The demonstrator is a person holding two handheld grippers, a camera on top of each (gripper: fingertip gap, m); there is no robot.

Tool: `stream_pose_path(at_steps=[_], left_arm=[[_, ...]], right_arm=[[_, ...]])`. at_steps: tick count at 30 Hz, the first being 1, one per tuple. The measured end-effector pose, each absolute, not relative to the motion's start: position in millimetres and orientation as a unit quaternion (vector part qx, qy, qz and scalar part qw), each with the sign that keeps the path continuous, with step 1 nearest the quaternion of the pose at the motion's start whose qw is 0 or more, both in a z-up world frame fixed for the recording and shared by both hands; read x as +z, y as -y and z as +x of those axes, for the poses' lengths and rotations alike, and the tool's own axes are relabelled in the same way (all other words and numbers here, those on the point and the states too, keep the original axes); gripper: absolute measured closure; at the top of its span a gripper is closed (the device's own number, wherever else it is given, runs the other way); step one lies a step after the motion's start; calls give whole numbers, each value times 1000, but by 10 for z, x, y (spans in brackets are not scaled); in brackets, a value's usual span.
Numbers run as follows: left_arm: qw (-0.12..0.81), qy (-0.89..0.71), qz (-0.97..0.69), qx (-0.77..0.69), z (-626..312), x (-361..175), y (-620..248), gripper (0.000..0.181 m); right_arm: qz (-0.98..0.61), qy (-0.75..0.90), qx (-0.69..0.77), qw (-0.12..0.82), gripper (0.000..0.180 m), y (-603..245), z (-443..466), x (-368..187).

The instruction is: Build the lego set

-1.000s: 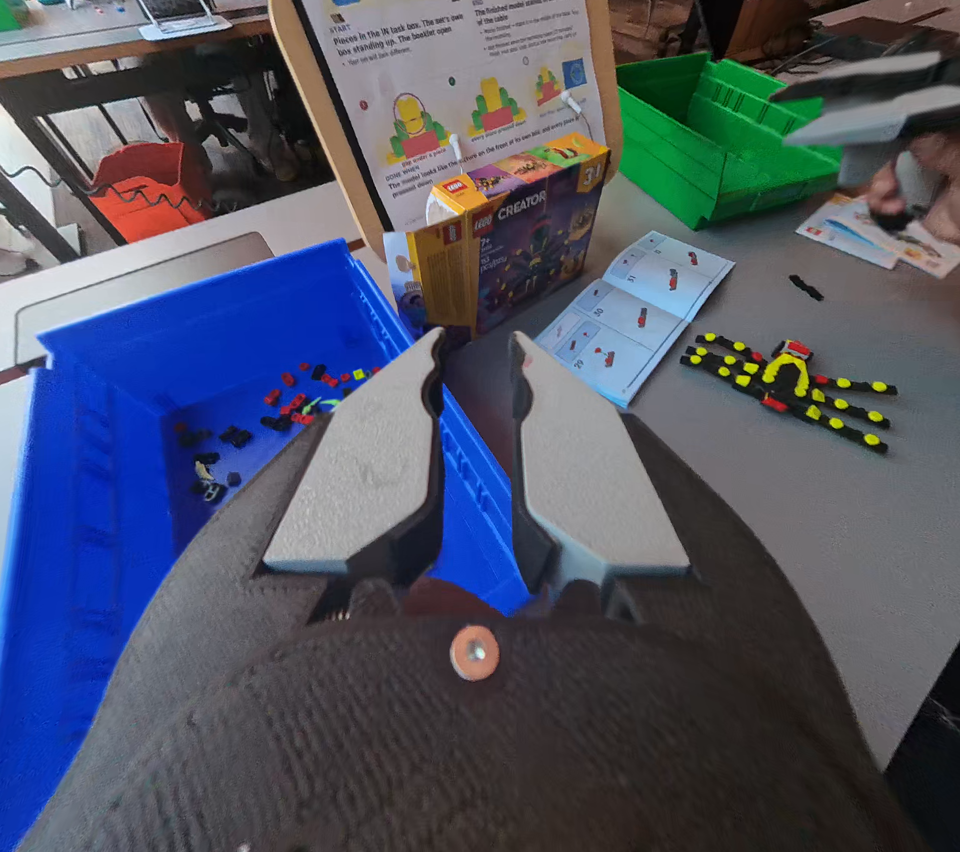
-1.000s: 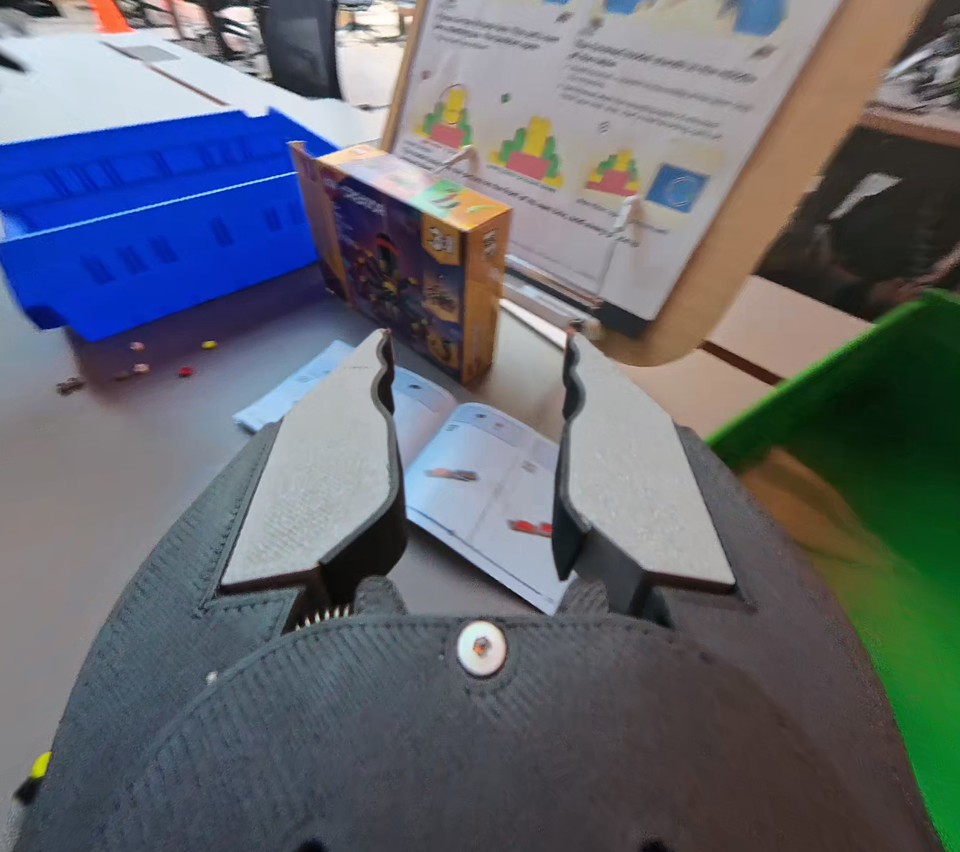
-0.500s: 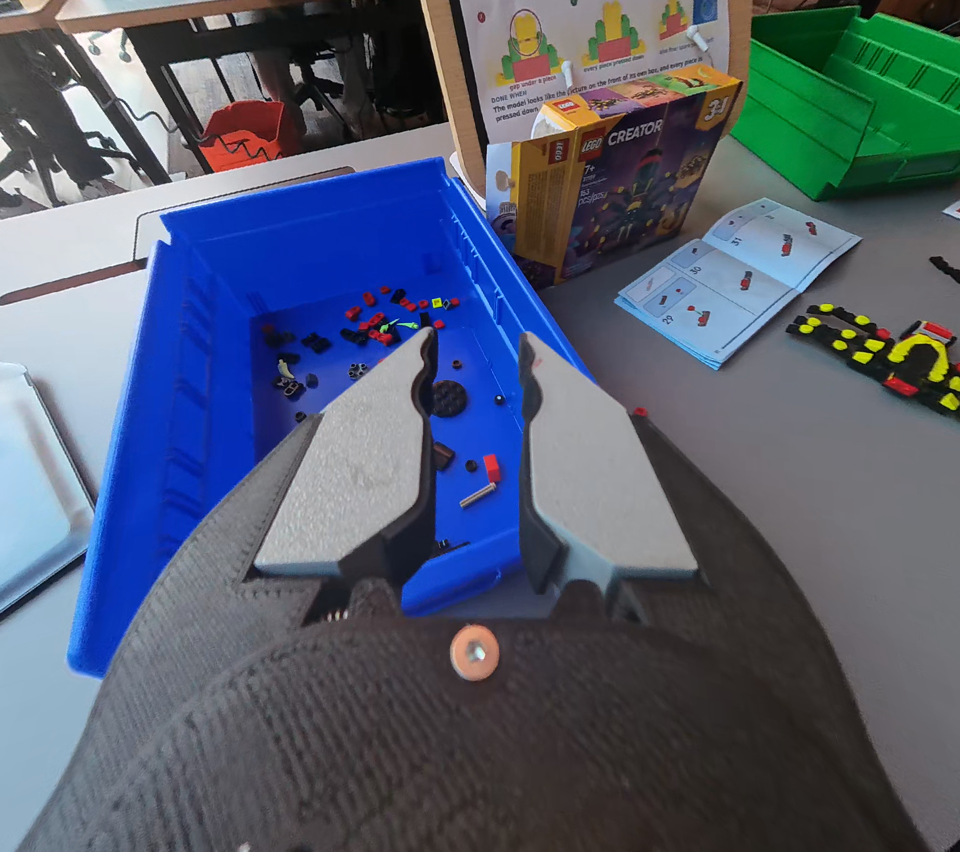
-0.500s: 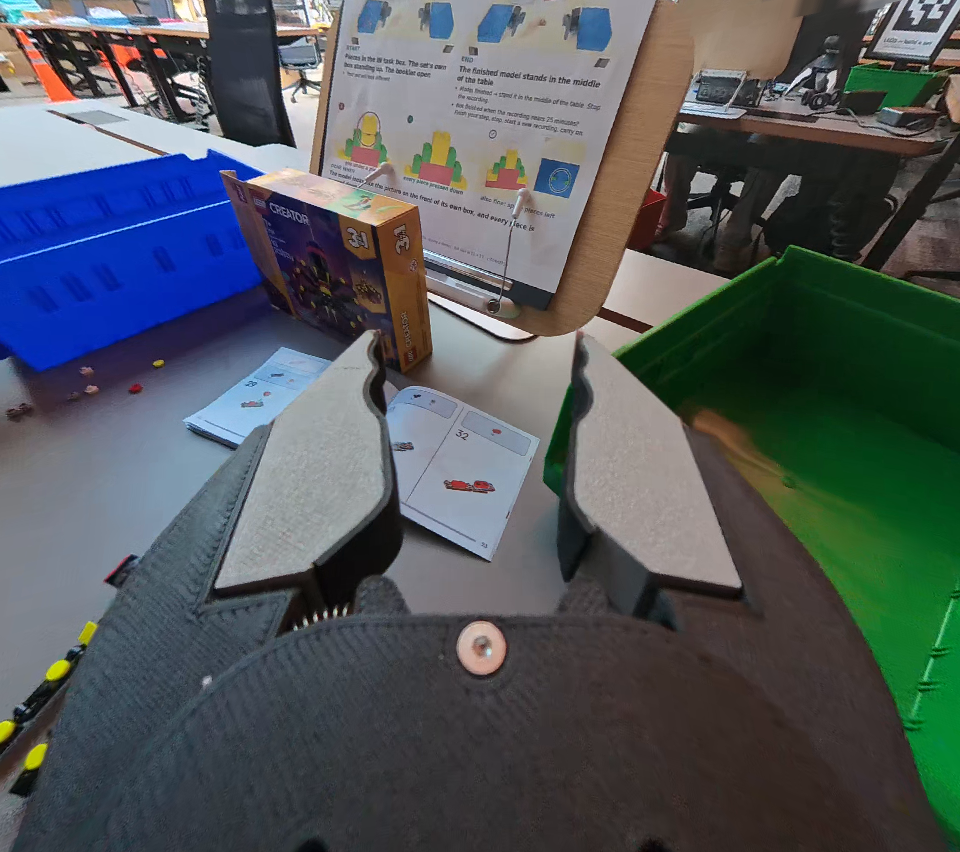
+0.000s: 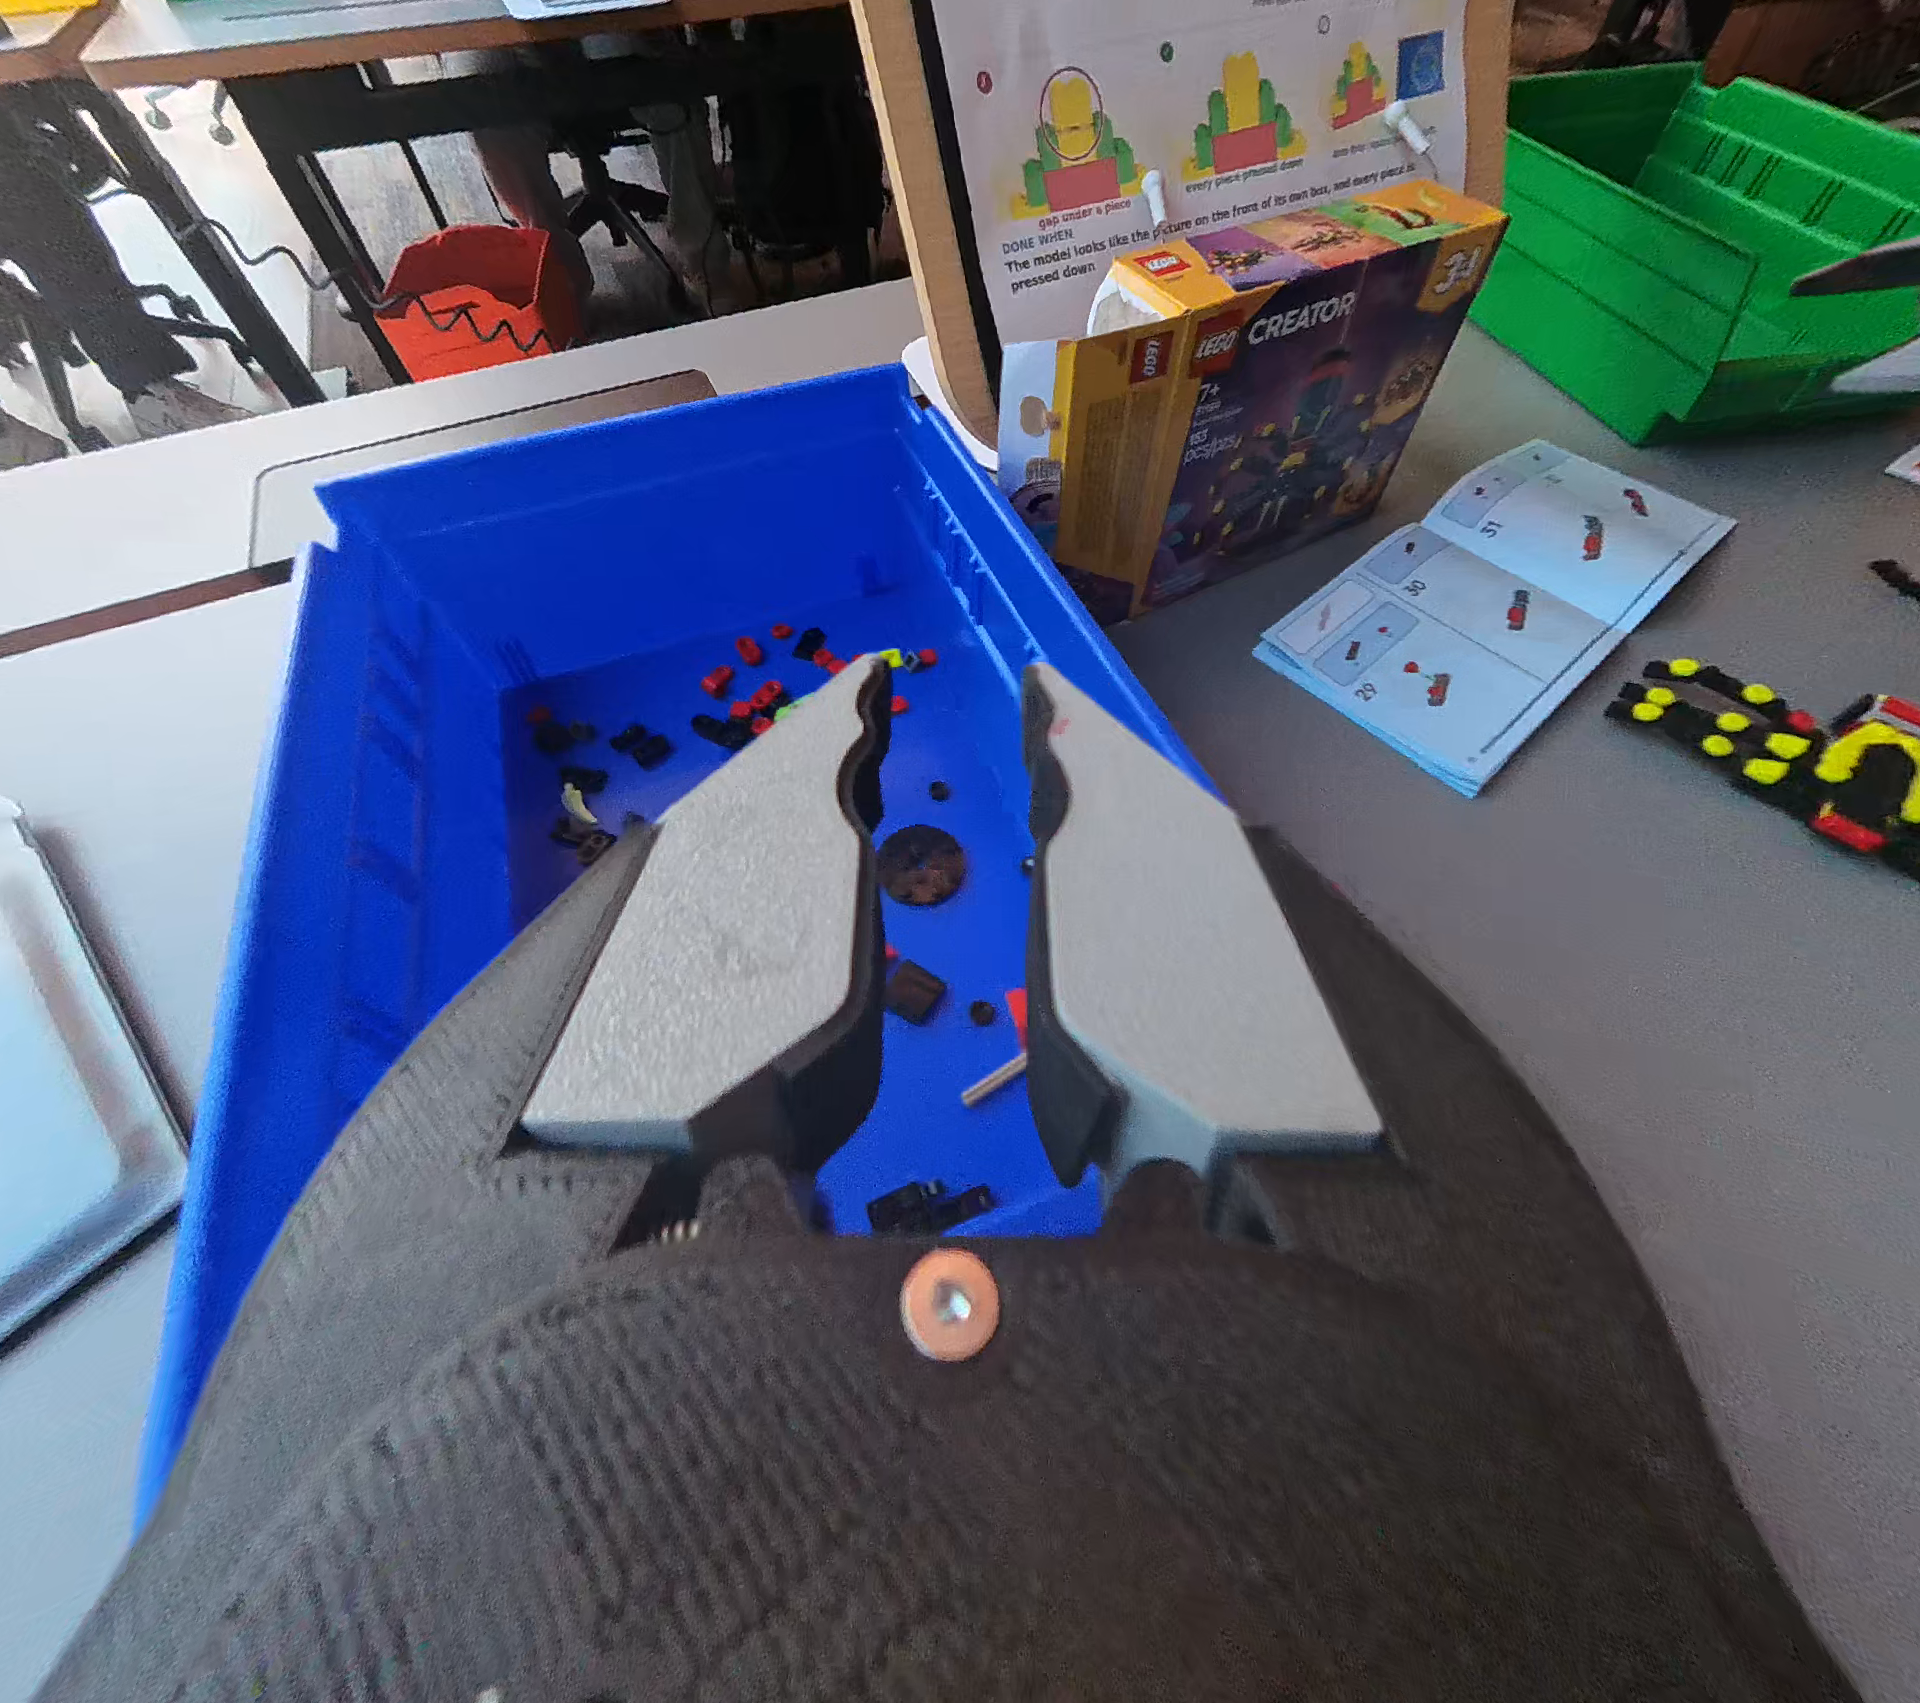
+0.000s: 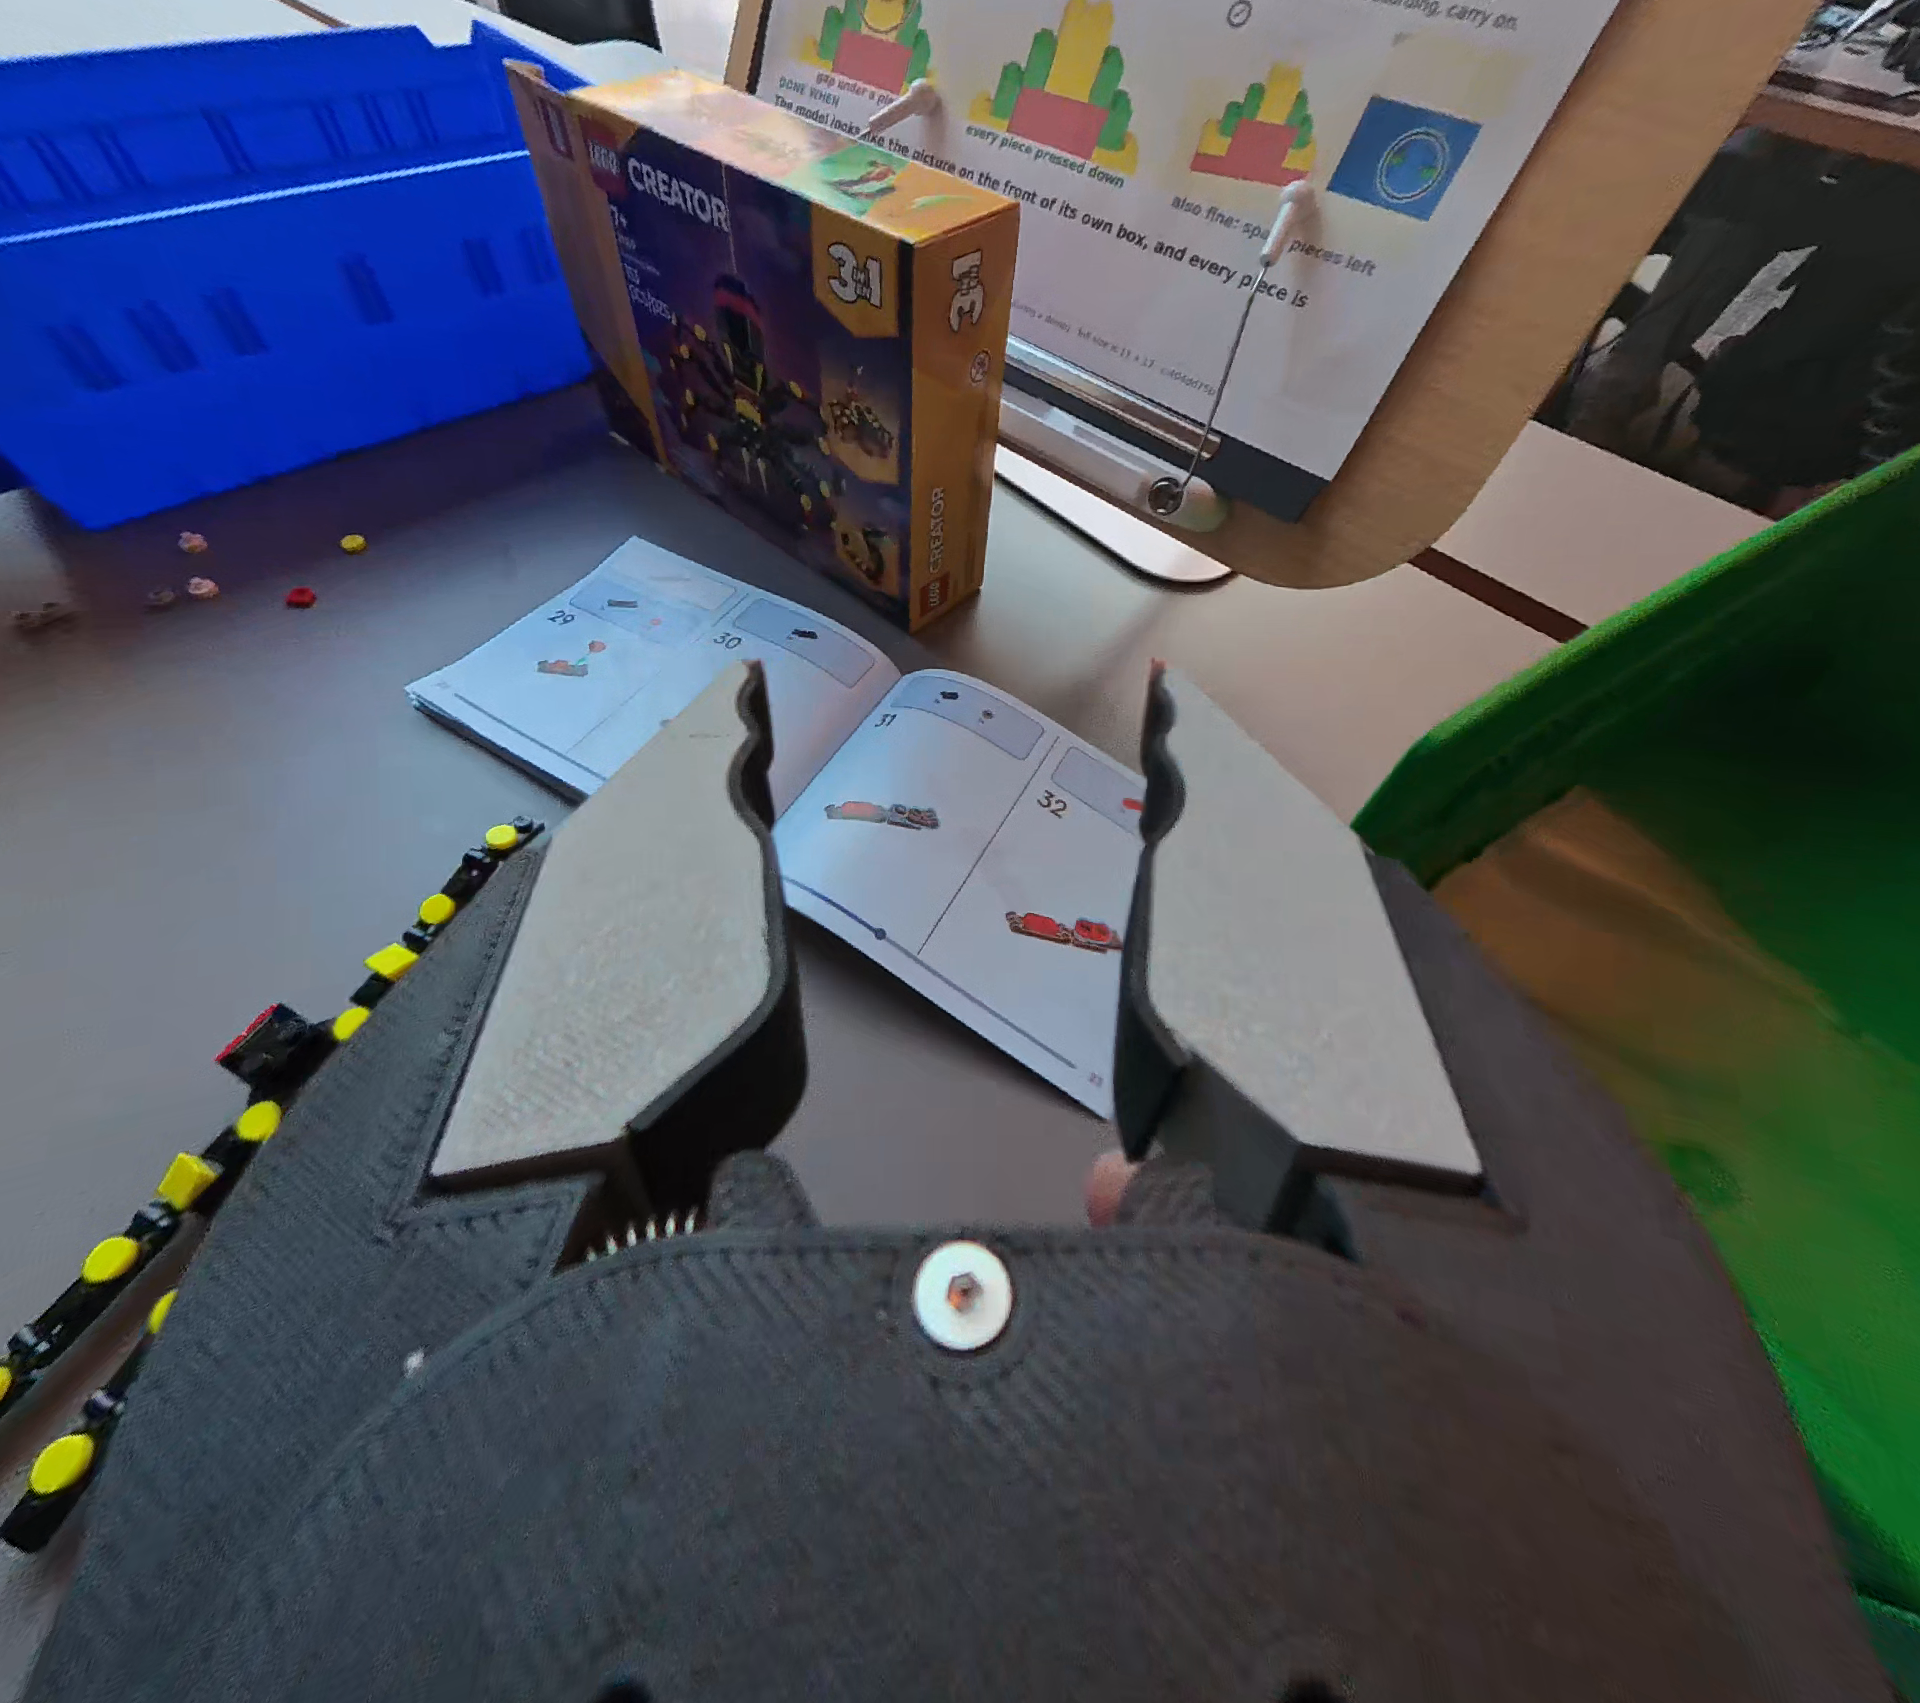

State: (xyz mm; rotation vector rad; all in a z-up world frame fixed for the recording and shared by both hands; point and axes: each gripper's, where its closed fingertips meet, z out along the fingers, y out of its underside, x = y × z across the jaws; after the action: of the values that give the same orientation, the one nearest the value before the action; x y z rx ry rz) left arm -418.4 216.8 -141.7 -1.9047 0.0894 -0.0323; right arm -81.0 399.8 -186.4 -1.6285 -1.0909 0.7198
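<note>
Above the blue bin [image 5: 395,718] of loose pieces [image 5: 748,697], the left gripper [image 5: 954,677] is held slightly parted and empty. Likewise, the right gripper [image 6: 951,677] is spread wide over the open booklet [image 6: 894,812], apparently touching nothing; the partly built spider model [image 6: 260,1061] lies beside it.

My left wrist camera looks down, from close above, into the blue bin [image 5: 395,718]. My right camera sits low over the booklet [image 6: 904,780], facing the set's box [image 6: 790,344] (both views share these).
</note>
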Motion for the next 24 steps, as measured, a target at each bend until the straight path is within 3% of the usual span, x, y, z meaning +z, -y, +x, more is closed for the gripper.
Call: stream_pose_path(at_steps=[2,7,13,19,24], left_arm=[[580,-43,-813,28,-4358,-1392,-2168,169],[552,-65,-826,97,-4836,-1331,-2120,171],[532,-83,-840,67,-5014,-1469,-2367,171],[568,-74,-820,-9,-4916,-1523,-2447,171],[651,-63,-756,30,-4942,-1099,-2305,171]], right_arm=[[-678,455,290,499,111,-4008,-831,-1924],[-675,471,281,493,116,-3971,-900,-2022],[-665,478,290,495,122,-3986,-921,-2083],[-653,474,289,515,127,-4071,-897,-2077],[-638,455,275,557,129,-4195,-839,-1981]])
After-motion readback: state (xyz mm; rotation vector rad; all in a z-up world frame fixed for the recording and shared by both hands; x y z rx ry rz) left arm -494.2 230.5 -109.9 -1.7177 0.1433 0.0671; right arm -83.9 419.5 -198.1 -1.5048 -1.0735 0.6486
